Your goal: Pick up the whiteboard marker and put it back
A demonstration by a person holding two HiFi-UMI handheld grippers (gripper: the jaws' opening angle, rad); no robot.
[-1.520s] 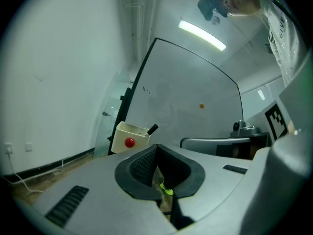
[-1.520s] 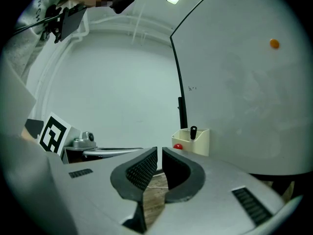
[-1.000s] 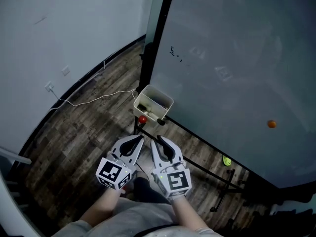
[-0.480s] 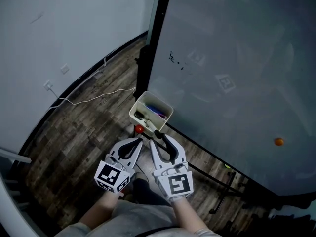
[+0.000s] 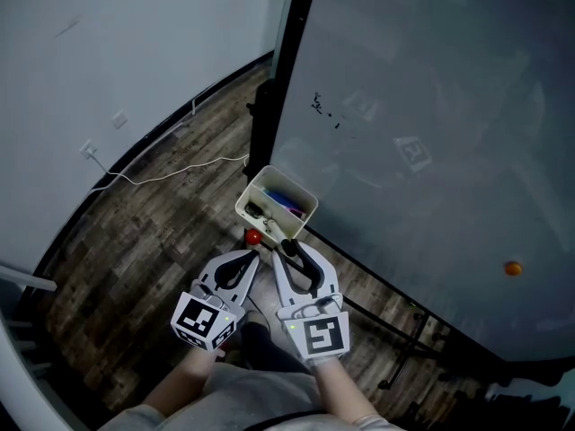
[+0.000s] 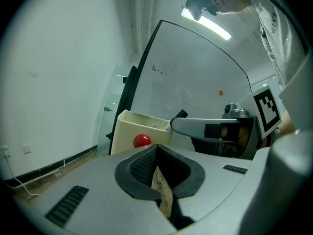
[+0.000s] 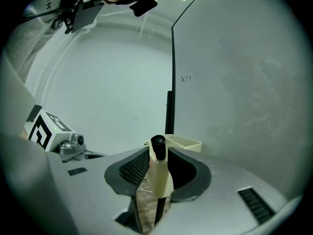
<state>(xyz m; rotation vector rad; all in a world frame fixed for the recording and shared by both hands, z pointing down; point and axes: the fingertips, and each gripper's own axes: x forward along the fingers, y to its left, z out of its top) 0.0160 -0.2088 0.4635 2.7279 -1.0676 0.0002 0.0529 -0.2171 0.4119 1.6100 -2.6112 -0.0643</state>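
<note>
The fingers of my right gripper (image 7: 159, 152) have just been opening and now stand spread wide, with the whiteboard marker (image 7: 160, 173) upright between them. The fingers of my left gripper (image 6: 157, 148) are pressed together, empty. At twelve o'clock a cream bin (image 5: 269, 180) sits against the whiteboard (image 5: 431, 106), above the wood floor (image 5: 153, 232). There is a white wall (image 5: 108, 43) at ten.

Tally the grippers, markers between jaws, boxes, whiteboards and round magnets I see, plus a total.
Grippers: 2 (left gripper, right gripper)
Marker between jaws: 1
Box: 1
Whiteboard: 1
Round magnets: 2 (red magnet, orange magnet)
Total: 7
</note>
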